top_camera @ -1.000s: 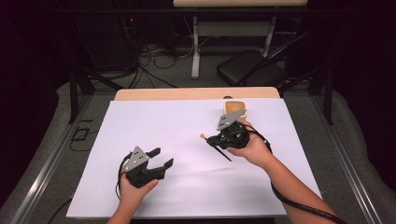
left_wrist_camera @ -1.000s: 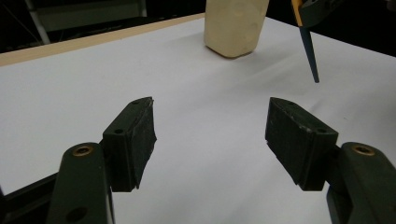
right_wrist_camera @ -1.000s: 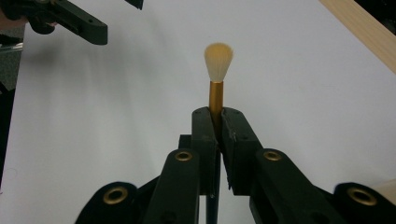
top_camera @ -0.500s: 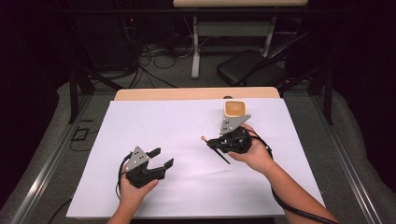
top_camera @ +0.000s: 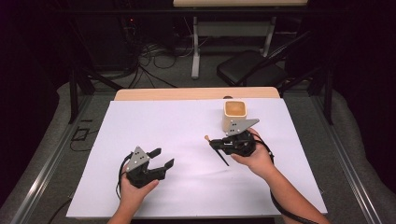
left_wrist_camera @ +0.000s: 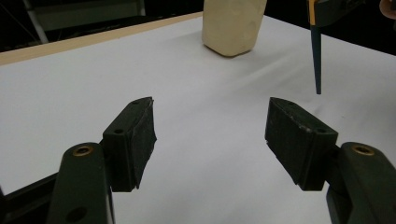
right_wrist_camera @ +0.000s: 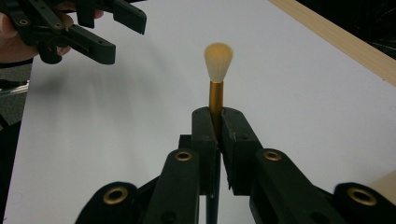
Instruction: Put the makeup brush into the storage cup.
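My right claw (right_wrist_camera: 215,122) clamps a brush (right_wrist_camera: 217,70) by its gold collar; my left claw (left_wrist_camera: 210,135) gapes wide, empty, near the cup (left_wrist_camera: 232,23).

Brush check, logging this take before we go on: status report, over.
Right gripper shut on brush, bristles clear of the sheet. Left gripper open, empty. Cup upright behind the right hand; nothing in the way.

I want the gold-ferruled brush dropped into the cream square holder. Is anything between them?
Nothing visible: the right gripper, shut on the brush, hovers beside the holder over bare white paper. The open left gripper stays far aside.
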Demonstrator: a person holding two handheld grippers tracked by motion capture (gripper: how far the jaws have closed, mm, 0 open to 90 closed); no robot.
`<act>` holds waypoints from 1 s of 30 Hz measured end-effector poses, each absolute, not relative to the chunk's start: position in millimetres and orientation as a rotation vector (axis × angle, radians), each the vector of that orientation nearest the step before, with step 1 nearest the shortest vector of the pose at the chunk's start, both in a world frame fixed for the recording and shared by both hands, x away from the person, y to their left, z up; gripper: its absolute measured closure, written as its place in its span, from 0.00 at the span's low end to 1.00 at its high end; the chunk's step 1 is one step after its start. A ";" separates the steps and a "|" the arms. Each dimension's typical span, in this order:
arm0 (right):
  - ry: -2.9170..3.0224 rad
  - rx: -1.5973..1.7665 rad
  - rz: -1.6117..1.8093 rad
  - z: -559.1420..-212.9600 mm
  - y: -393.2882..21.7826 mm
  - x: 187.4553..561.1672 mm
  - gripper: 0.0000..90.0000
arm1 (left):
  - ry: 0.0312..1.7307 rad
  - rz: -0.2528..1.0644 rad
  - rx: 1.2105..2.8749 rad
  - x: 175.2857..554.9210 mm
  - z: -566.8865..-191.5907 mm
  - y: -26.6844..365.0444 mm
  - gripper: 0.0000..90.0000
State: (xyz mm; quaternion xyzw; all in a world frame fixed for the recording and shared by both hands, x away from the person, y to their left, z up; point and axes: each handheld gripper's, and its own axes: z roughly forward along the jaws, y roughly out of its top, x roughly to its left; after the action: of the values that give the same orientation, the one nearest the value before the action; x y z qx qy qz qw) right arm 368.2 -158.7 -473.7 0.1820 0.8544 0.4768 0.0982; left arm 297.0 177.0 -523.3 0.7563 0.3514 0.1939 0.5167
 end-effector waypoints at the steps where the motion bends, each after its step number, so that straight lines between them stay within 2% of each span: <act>1: 2.526 0.544 1.416 -474.2 -159.5 367.5 0.93 | 0.843 0.465 1.817 297.0 -523.3 176.9 0.37; 30: 2.347 0.607 1.605 -481.9 -161.1 351.4 0.93 | 0.830 0.455 1.834 297.1 -523.2 170.2 0.38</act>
State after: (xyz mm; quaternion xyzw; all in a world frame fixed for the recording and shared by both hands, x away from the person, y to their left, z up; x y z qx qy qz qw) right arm 351.4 -161.1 -481.9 0.2074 0.8017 0.5483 0.1170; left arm 297.1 170.2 -523.2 0.7628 0.3450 0.1892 0.5132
